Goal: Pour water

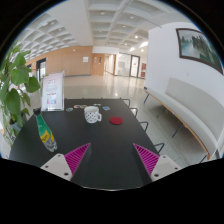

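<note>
The white mug (92, 114) stands far down the dark desk (100, 150), a little left of centre, handle to the right; whether it holds anything cannot be told from here. A green bottle (45, 133) lies tilted on the near left. The gripper (110, 158) has its jaws spread, holding nothing. A good approach likely means first heading left to take the bottle squarely. A small red object (116, 120) sits right of the mug.

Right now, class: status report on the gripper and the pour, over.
Gripper open, holding nothing. White mug beyond the fingers on the dark table, untouched. Green-yellow bottle near the left finger. Path to mug clear.
</note>
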{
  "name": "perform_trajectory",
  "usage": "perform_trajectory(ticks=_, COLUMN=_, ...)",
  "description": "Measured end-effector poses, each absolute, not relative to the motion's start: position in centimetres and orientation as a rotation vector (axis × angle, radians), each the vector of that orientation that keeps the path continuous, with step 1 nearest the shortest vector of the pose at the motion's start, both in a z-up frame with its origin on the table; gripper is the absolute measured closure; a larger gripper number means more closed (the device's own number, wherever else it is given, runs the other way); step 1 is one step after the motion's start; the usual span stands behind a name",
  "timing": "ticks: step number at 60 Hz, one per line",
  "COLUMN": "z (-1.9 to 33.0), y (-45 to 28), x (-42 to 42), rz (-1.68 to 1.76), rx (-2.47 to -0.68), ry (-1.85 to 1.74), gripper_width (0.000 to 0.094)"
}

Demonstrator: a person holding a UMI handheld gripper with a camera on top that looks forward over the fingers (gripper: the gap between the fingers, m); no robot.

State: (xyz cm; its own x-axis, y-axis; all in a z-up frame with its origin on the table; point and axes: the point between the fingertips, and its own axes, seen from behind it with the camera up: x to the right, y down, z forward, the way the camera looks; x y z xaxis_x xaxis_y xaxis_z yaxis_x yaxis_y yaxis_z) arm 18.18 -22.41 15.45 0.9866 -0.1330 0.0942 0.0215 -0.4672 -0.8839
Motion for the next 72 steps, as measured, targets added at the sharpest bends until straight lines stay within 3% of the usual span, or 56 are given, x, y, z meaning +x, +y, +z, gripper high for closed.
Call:
perform_trajectory(ticks=17, z=12.1, y=-25.8, x=18.2, rz=-0.210, rx=-2.074, ry=0.060, gripper_width=0.0086)
perform_trajectory(ticks=31, z=9.1, y=-27.0, x=9.3, rz=-0.130, rx=-2.046, ry=-0.044, gripper_width=0.0083)
perform_trajectory(ticks=47, z=8.5, y=-19.9, x=-4.6, rz=-0.023, rx=-1.947, ry=-0.116, gripper_width=0.0080)
perform_trajectory(ticks=60, z=7.2, y=-11.3, x=-8.4, rz=-0.055, rx=-1.901, ry=-0.112, gripper_width=0.0090)
perform_trajectory(ticks=68, z=5.8, y=-8.1, x=-8.0, rz=-0.085, rx=-1.897, ry=-0.091, gripper_width=0.0176)
perform_trajectory(ticks=72, z=5.9, y=-7.6, x=-8.1, rz=-0.082, rx=-1.877, ry=-0.086, gripper_width=0.0363)
